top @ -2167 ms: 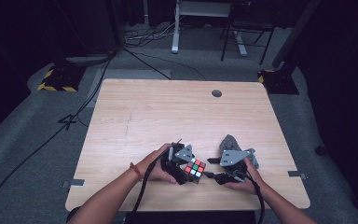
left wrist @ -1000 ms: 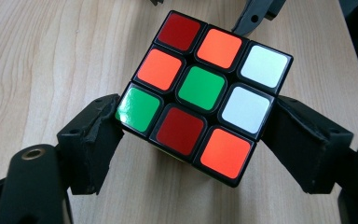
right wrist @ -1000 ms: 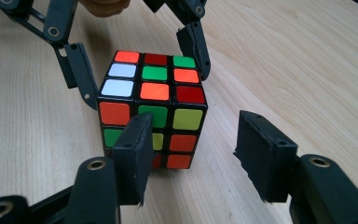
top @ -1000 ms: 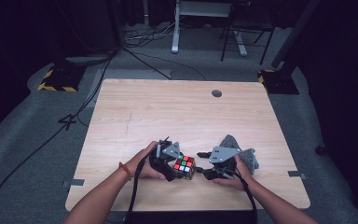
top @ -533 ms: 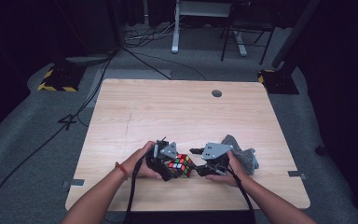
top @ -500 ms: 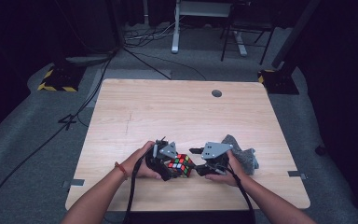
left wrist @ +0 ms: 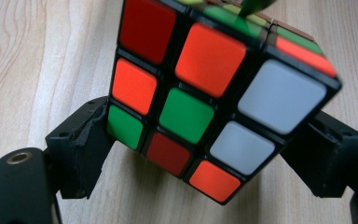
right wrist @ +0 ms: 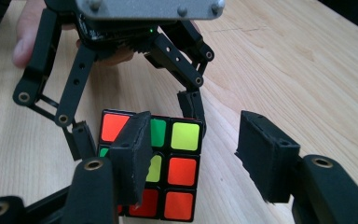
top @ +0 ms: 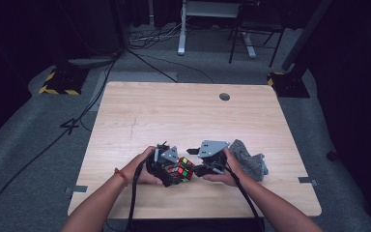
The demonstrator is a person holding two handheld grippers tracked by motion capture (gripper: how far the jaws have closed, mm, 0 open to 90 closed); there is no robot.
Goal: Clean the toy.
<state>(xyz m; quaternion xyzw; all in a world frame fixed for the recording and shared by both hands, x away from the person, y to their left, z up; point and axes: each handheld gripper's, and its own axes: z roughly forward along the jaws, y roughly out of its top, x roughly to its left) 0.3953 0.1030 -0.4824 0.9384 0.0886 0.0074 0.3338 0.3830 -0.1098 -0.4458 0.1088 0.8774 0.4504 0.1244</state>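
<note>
Steadying the multicoloured plastic puzzle cube [left wrist: 214,98] in my left claw [left wrist: 209,154], whose jaws have just been opening around it; right claw [right wrist: 191,158], apart at the cube's 3 o'clock, must close next.

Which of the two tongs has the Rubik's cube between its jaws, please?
The left tongs: its jaws, just now opening, hold the Rubik's cube; the right tongs stand open beside it.

In the left gripper view the picture's top edge cuts off the cube [left wrist: 205,93], and a blurred green shape at that edge cannot be identified. In the right gripper view the right gripper [right wrist: 191,163] hides part of the cube's [right wrist: 177,172] face. In the high view the hand partly covers the grey cloth [top: 249,162].
</note>
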